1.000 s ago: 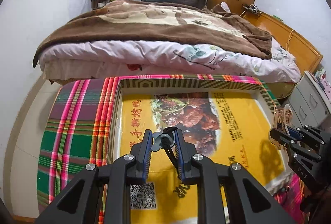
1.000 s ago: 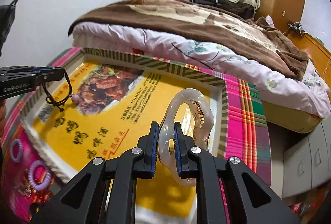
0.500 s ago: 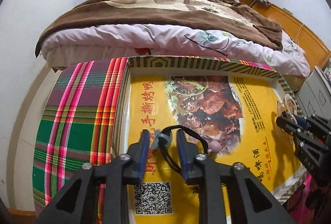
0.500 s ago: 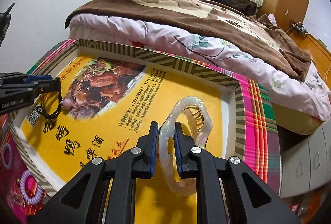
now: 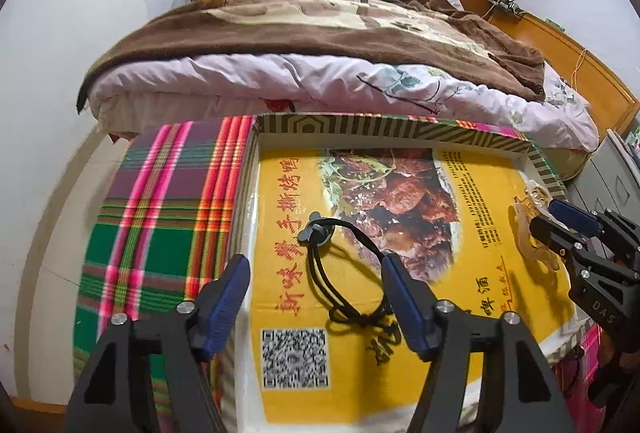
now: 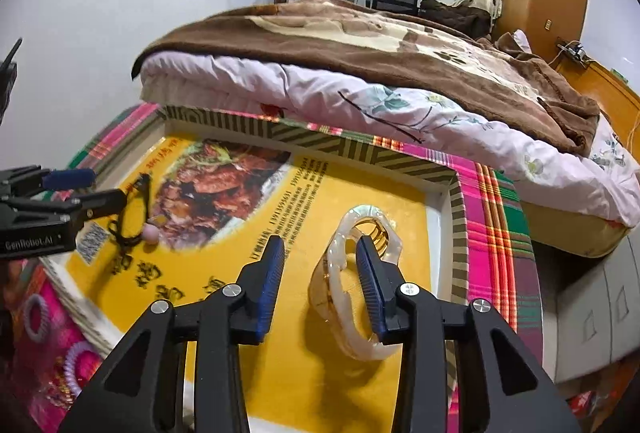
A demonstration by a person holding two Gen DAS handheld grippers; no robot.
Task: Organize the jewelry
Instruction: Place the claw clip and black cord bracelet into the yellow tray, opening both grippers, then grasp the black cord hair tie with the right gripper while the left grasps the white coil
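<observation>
A black cord bracelet (image 5: 344, 273) with a grey charm lies on the yellow printed floor of a shallow box (image 5: 360, 125). My left gripper (image 5: 316, 265) stands just above it, its jaws opening and clear of the cord. In the right wrist view the cord (image 6: 128, 233) shows a pink bead beside the left gripper (image 6: 108, 189). A pearly hair claw (image 6: 344, 317) rests on the box floor near the box's right rim (image 6: 456, 233). It sits between the opening jaws of my right gripper (image 6: 320, 249), close against the right finger. The left wrist view also shows the claw (image 5: 528, 237) and the right gripper (image 5: 560, 229).
The box sits on a plaid cloth (image 5: 160, 213) at the foot of a bed (image 5: 320, 73). Purple spiral hair ties (image 6: 76, 365) lie on pink fabric at the box's near left. A grey cabinet (image 6: 592, 313) stands to the right.
Both grippers have opened. The black cord left the left jaws and now lies on the box floor. The hair claw is let go and rests on the box floor.
</observation>
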